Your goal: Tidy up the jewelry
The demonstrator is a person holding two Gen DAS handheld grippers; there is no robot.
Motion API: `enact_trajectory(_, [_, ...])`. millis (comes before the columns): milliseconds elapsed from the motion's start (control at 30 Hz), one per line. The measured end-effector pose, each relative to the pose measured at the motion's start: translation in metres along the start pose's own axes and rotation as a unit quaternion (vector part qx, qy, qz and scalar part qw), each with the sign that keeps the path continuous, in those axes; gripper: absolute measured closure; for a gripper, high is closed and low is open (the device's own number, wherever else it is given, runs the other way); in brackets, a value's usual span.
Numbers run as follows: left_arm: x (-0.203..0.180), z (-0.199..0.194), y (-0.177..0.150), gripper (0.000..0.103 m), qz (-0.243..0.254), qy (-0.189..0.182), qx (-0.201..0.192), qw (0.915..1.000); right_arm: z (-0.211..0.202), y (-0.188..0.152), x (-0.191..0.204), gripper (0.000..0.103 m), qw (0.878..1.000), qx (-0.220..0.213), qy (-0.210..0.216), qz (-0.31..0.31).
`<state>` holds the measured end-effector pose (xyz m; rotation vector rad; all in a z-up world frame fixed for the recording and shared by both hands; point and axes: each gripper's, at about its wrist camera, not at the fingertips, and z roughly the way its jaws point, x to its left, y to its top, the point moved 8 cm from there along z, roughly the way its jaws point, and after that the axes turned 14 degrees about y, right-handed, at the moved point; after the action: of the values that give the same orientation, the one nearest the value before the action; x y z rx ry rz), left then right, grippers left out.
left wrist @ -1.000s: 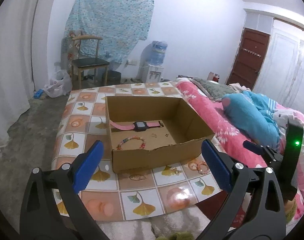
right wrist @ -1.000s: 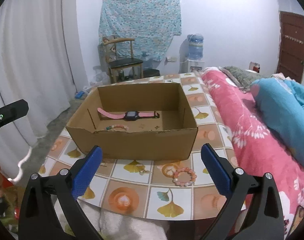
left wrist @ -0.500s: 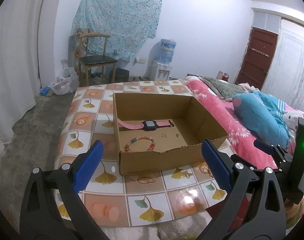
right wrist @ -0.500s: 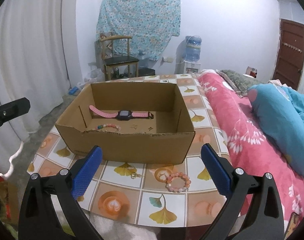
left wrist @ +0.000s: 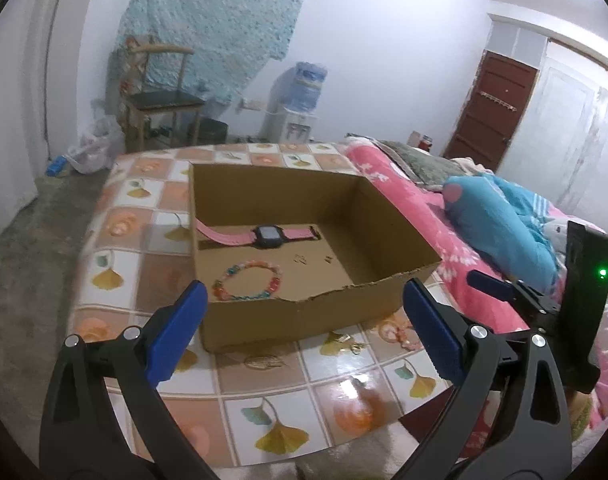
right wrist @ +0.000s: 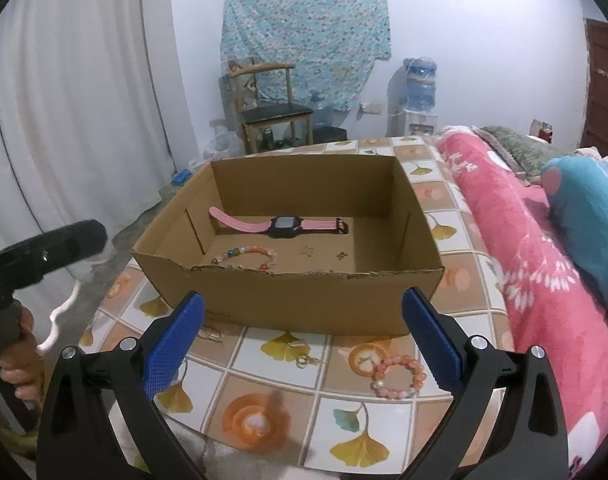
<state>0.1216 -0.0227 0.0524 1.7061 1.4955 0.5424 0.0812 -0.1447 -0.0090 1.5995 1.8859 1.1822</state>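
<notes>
An open cardboard box [left wrist: 264,322] [right wrist: 288,304] stands on the tiled table. Inside lie a pink watch [left wrist: 264,236] [right wrist: 282,226], a multicoloured bead bracelet [left wrist: 248,280] [right wrist: 246,254] and small earrings [right wrist: 324,254]. A pink bead bracelet [right wrist: 398,372] [left wrist: 400,332] and a small gold piece [right wrist: 304,360] [left wrist: 354,346] lie on the table in front of the box. My left gripper [left wrist: 304,332] is open and empty, before the box's front wall. My right gripper [right wrist: 304,340] is open and empty, above the table in front of the box.
A bed with a pink blanket [right wrist: 544,280] and a blue pillow [left wrist: 500,224] lies to the right of the table. A chair [right wrist: 272,116], a water dispenser [right wrist: 418,92] and a brown door [left wrist: 492,108] stand at the back wall.
Both grippers have moved closer to the box and tilted down a little, so the box interior shows more fully. Both stay open. The jewelry has not moved.
</notes>
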Motion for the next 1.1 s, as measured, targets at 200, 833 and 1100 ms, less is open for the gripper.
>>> enact_trajectory(200, [0.01, 0.015, -0.008, 0.008, 0.0, 0.002, 0.011, 0.9999, 0.015, -0.003, 0.001, 0.007, 1.0, 0.01, 0.023, 0.003])
enact_trajectory(833, [0.028, 0.061, -0.074, 0.014, 0.1, 0.062, 0.079, 0.9899, 0.063, -0.055, 0.001, 0.007, 0.988, 0.097, 0.097, 0.068])
enact_trajectory(1100, [0.026, 0.077, -0.062, 0.038, 0.114, 0.066, 0.069, 0.9889, 0.069, -0.058, -0.005, 0.023, 0.987, 0.102, 0.093, 0.079])
